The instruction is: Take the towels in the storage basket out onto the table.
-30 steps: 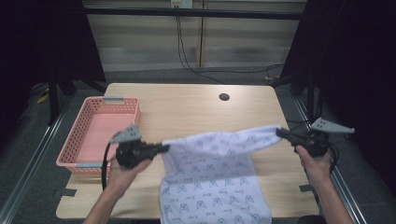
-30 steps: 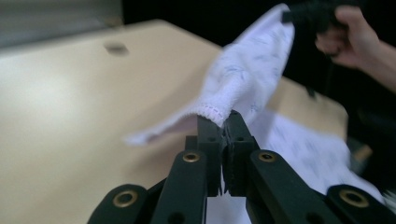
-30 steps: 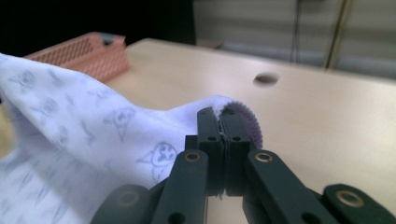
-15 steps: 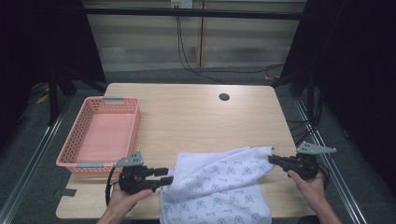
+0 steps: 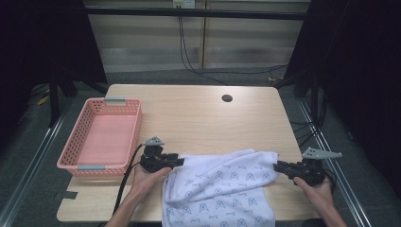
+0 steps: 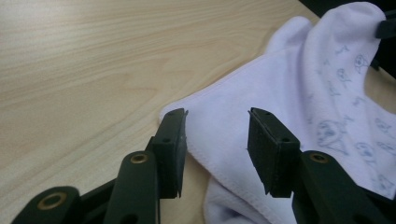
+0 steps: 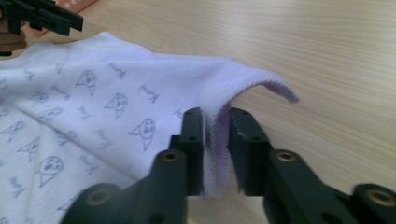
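printed towel (image 5: 222, 187) between parted jaws

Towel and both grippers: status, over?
Left gripper open, towel corner lying loose between its fingers. Right gripper just opening, fold between its fingers. Towel down on table. Nothing in the way.

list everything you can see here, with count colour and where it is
towel: 1, white with a small grey print, near edge of the table, draped over its front edge
basket: 1, pink mesh, left side of the table
table: 1, light wood, centre
cable hole: 1, dark, far right part of the tabletop
cables: several, black, on the floor and wall behind the table
left gripper: 1, black, jaws apart astride the towel's left corner, just opened
right gripper: 1, black, towel's right edge between its jaws, just been opening
hands: 2, coming in from the bottom edge
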### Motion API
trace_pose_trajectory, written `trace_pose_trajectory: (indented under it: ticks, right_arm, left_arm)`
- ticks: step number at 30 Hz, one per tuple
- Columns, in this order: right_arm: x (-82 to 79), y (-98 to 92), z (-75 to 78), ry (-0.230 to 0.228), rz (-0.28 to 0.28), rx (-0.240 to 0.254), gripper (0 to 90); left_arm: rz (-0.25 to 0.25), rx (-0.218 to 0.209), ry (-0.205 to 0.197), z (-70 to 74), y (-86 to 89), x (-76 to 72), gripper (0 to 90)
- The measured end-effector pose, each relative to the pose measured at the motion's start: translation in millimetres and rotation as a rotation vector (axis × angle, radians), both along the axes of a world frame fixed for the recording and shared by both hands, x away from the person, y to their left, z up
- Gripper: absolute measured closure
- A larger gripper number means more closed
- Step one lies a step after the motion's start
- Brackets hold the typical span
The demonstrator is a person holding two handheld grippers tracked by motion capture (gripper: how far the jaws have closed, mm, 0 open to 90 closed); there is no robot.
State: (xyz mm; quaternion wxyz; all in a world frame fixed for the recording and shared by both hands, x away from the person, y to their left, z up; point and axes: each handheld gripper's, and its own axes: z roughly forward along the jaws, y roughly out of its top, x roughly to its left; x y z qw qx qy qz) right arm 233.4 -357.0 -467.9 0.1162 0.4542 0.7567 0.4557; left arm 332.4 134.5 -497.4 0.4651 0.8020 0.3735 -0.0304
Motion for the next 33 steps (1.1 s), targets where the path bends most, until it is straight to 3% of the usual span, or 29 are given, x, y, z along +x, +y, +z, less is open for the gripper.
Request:
trace_pose_trajectory:
  ticks: [1,2,4,6,8,10,11,12,13,14,16,18,19,20,21,22,23,25,28,30,32,33]
  right_arm:
    - [-1.3,-1.8,0.4,-0.004,-0.005,-0.01,66.2]
    - [-2.2,-3.9,2.3,-0.024,-0.048,-0.024,60.2]
    - [0.4,-10.6,9.0,-0.055,-0.092,0.012,54.8]
    - [3.7,-12.0,11.4,-0.063,-0.105,0.015,53.0]
    - [15.0,-10.1,14.9,-0.063,-0.102,0.011,52.4]
    - [28.2,-5.1,13.9,-0.054,-0.105,0.01,52.6]
    - [40.3,-0.2,11.2,-0.039,-0.102,0.022,52.7]
    - [40.3,-0.2,11.2,-0.039,-0.102,0.022,52.7]
    - [53.4,3.7,4.2,-0.015,-0.107,-0.009,52.5]
    - [53.4,3.7,4.2,-0.015,-0.107,-0.009,52.5]
    - [58.0,3.0,-3.9,0.037,-0.094,0.009,50.7]
    - [55.0,2.4,-9.5,0.075,-0.089,0.02,50.7]
    - [50.0,1.6,-15.3,0.117,-0.086,0.023,50.7]
    - [50.0,1.6,-15.3,0.117,-0.086,0.023,50.7]
    - [45.3,2.1,-20.2,0.145,-0.06,0.023,53.6]
    - [45.3,2.1,-20.2,0.145,-0.06,0.023,53.6]
    - [42.6,3.0,-21.1,0.152,-0.052,0.021,63.7]
    - [39.6,4.9,-19.5,0.128,-0.018,0.025,78.3]
    - [37.6,5.3,-10.0,0.072,-0.032,0.044,90.0]
    - [37.1,3.1,-2.8,0.029,-0.028,0.073,90.0]
    - [36.8,1.8,1.9,0.033,-0.044,0.07,90.0]
    - [36.7,1.9,1.1,0.042,-0.039,0.072,79.8]
  left_arm:
    - [-0.005,0.028,0.0,-2.1,-1.7,0.8,55.6]
    - [0.002,0.042,-0.007,-3.3,-2.2,0.9,55.4]
    - [-0.006,0.043,0.004,-8.0,-5.5,2.6,53.3]
    - [-0.02,0.052,0.009,-9.4,-7.7,2.0,53.4]
    - [-0.035,0.078,-0.019,-9.6,-10.6,0.4,55.3]
    - [-0.063,0.076,-0.015,-10.3,-12.5,-0.4,64.1]
    - [-0.094,0.078,-0.015,-11.2,-13.4,-1.4,77.9]
    - [-0.094,0.078,-0.015,-11.2,-13.4,-1.4,83.7]
    - [-0.088,0.078,-0.026,-10.5,-14.2,-2.7,85.1]
    - [-0.081,0.074,-0.031,-9.1,-14.0,-3.4,85.1]
    - [-0.068,0.04,-0.043,-4.9,-10.9,-3.6,85.0]
    - [-0.053,0.012,-0.052,-1.1,-6.5,-3.1,85.0]
    - [-0.035,-0.011,-0.058,1.9,-1.9,-2.3,85.2]
    - [-0.035,-0.011,-0.058,1.9,-1.9,-2.3,85.2]
    - [-0.036,-0.019,-0.058,3.6,-0.1,-2.4,85.3]
    - [-0.028,-0.028,-0.064,5.0,0.8,-2.9,85.3]
    - [-0.025,-0.034,-0.07,6.6,2.1,-3.2,85.3]
    - [-0.01,-0.057,-0.086,10.1,4.6,-3.6,84.9]
    - [0.001,-0.105,-0.102,19.0,10.2,-3.4,85.2]
    - [0.014,-0.124,-0.114,23.7,13.8,-3.7,85.3]
    - [0.014,-0.12,-0.121,26.2,16.0,-4.5,85.2]
    - [0.013,-0.115,-0.121,26.2,16.7,-4.8,85.2]
